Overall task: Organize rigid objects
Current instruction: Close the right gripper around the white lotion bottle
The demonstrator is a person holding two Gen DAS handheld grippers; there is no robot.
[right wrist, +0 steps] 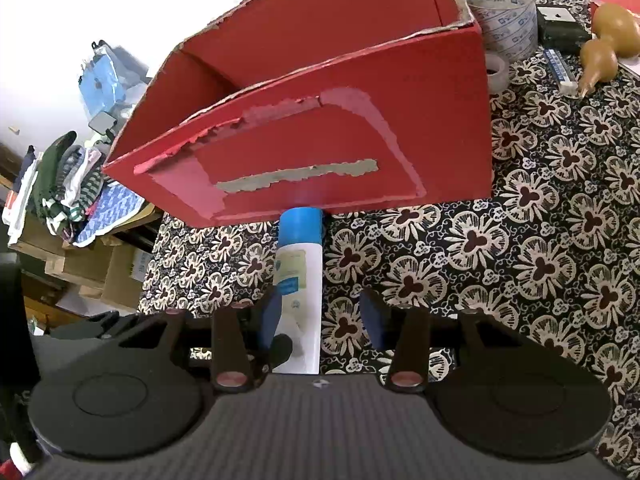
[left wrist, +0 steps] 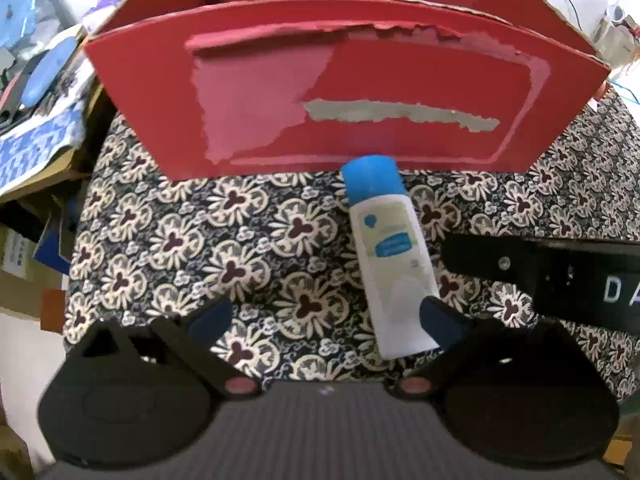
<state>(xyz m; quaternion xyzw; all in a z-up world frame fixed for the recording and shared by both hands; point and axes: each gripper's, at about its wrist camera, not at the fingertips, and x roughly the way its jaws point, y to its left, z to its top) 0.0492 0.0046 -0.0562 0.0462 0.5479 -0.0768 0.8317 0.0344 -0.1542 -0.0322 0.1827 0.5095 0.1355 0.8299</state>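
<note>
The right claw (right wrist: 318, 316) is seen open, straddling the lower part of the bottle (right wrist: 300, 292), which lies on the table (right wrist: 540, 260) with its blue cap at the red box (right wrist: 320, 132). The left claw (left wrist: 322, 316) is open too, one finger (left wrist: 440, 316) beside the bottle. The right pads should be centred before being closed, then the bottle lifted clear of the wall.

2 wrist views, steeply downward, shared bottle (left wrist: 388, 256)

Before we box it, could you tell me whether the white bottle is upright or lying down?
Lying down: the bottle rests lengthwise on the patterned cloth.
</note>
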